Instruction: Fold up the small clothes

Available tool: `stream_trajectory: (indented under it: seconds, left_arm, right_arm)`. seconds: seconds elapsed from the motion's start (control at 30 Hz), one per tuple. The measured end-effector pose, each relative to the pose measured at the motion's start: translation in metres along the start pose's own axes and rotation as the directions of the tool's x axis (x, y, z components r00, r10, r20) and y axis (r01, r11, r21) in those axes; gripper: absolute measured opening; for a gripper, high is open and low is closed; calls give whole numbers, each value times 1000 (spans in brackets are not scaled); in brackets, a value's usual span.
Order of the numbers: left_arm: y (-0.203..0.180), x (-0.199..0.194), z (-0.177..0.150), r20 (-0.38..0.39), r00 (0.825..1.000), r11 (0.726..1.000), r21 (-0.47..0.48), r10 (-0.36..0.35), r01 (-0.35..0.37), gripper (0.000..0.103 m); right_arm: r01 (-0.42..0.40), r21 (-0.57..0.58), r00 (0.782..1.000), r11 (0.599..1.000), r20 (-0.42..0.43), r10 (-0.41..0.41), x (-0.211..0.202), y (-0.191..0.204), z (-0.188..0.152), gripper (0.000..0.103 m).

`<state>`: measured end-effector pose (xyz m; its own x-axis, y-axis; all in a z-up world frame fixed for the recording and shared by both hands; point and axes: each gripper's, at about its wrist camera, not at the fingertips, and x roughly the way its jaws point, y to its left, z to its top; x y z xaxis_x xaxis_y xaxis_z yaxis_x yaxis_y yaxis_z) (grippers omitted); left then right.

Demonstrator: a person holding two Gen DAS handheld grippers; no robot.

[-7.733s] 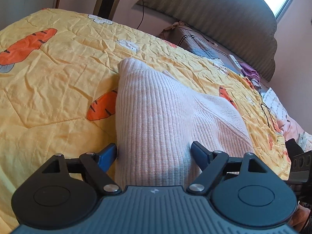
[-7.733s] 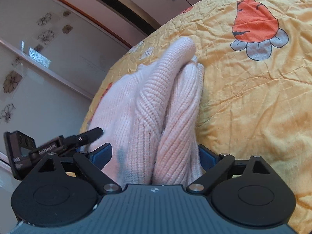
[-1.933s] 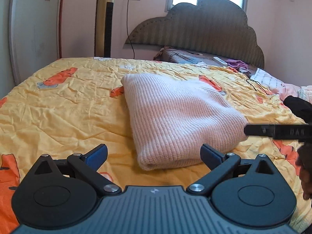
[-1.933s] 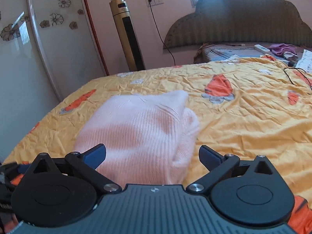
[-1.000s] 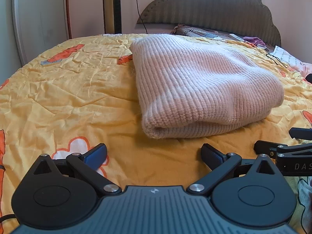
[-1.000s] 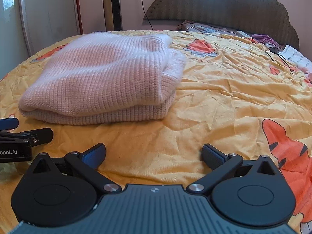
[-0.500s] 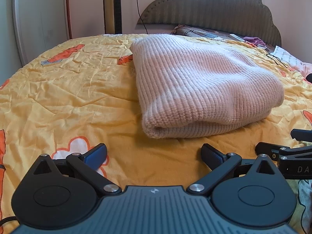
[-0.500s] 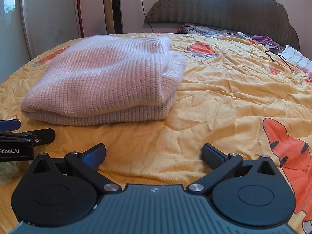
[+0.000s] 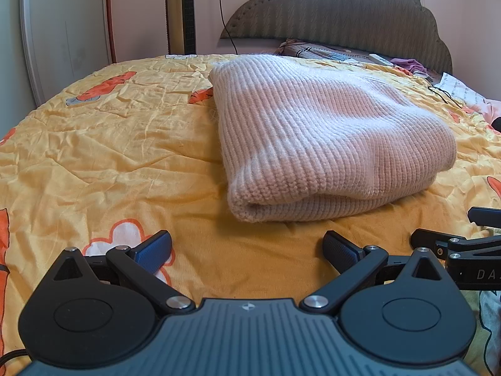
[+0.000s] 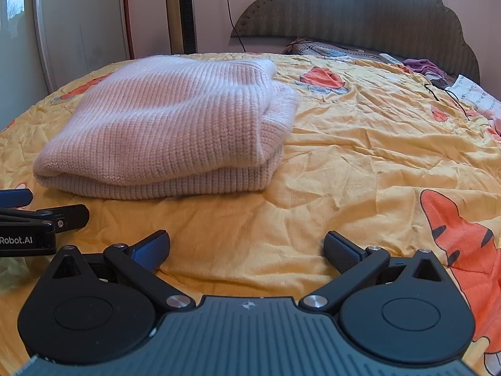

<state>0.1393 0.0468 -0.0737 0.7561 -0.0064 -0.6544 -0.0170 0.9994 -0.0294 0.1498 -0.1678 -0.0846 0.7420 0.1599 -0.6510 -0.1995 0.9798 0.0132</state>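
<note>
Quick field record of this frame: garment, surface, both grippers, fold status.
garment: pink knit sweater, folded into a compact stack, lying flat
surface: yellow bedspread with orange cartoon prints
left gripper: open, empty, short of the sweater's near edge
right gripper: open, empty, apart from the sweater
fold status: looks finished; neither gripper touches it
background: scalloped headboard, tower fan

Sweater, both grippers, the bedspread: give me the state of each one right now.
Sweater: folded, lying flat on the bedspread, untouched.
Left gripper: open, empty, short of the sweater.
Right gripper: open, empty, short of the sweater.
Bedspread: spread out, wrinkled.
</note>
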Motion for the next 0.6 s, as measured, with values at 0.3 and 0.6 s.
stream_trajectory:
  seconds: [0.3,0.6]
  left_arm:
    - [0,0,0,-2,1000,1000,2,3,-3,103]
    - [0,0,0,-3,1000,1000,4,6,-6,103]
  right_arm:
    - [2,1,1000,1000,2,-2,-1,0,0,102]
    - [2,1,1000,1000,2,-2,-1,0,0,102]
